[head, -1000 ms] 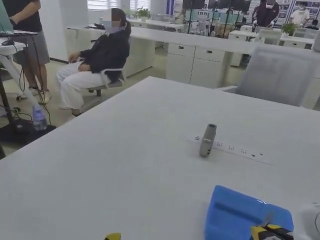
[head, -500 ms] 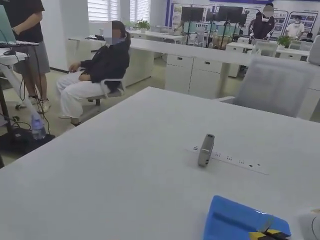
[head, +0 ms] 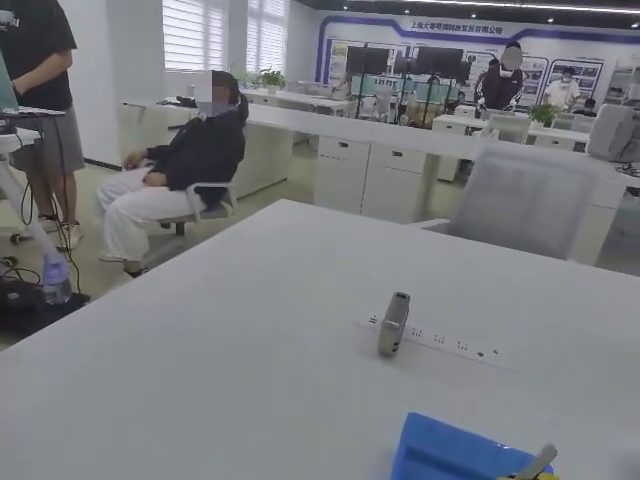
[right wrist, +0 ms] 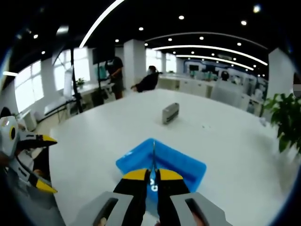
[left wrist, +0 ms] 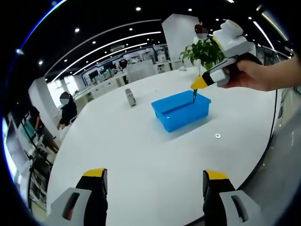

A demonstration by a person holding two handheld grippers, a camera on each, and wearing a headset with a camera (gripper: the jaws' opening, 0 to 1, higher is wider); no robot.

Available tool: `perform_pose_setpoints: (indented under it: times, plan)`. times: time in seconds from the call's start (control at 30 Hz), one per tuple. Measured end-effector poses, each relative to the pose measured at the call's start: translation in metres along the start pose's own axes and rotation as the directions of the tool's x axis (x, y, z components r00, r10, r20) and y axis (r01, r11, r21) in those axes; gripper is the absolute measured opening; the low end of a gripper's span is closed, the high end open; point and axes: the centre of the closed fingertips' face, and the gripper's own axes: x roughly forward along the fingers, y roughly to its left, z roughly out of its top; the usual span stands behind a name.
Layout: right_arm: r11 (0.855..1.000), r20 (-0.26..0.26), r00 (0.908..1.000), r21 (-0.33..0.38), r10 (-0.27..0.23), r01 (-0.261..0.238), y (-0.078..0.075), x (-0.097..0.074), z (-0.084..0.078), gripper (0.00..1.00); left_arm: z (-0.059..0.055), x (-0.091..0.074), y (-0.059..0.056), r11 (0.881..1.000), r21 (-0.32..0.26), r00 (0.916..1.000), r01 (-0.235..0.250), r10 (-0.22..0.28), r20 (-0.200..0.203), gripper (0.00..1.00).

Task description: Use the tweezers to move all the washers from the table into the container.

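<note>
A blue container (left wrist: 181, 110) stands on the white table (left wrist: 131, 155). One small washer (left wrist: 217, 136) lies on the table near the container's front. My right gripper (right wrist: 153, 175) is shut on thin metal tweezers (right wrist: 154, 157), whose tip hangs over the container (right wrist: 188, 167). In the left gripper view that right gripper (left wrist: 200, 84) is held in a hand, and its tweezers (left wrist: 194, 95) point down into the container. My left gripper (left wrist: 156, 173) is open and holds nothing, well back from the container. In the head view the container's (head: 440, 455) far edge and the tweezers' end (head: 540, 461) show at the bottom.
A small grey device (head: 392, 324) stands on a power strip (head: 445, 343) beyond the container. A grey chair (head: 525, 205) is at the far table edge. A person sits at the far left (head: 190, 165) and another stands beside (head: 40, 110). A plant (left wrist: 204, 49) is behind the container.
The head camera has tilted upward, so the table and container sit lower in the picture. The things on the table have not visibly moved.
</note>
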Motion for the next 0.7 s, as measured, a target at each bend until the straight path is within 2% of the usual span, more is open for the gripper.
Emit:
perform_pose_setpoints:
  times: [0.23,0.7]
  plan:
    - [1.000,0.006,1.0000,0.002,0.002,-0.002,0.011,-0.017,-0.010,0.04,0.001,0.000,0.000,1.000,0.003,1.0000,-0.001,0.001,0.003,0.85]
    - [0.999,-0.039,0.9992,0.049,0.002,0.000,0.023,-0.036,-0.052,0.04,-0.001,0.001,0.000,1.000,0.014,1.0000,0.000,0.000,-0.004,0.85]
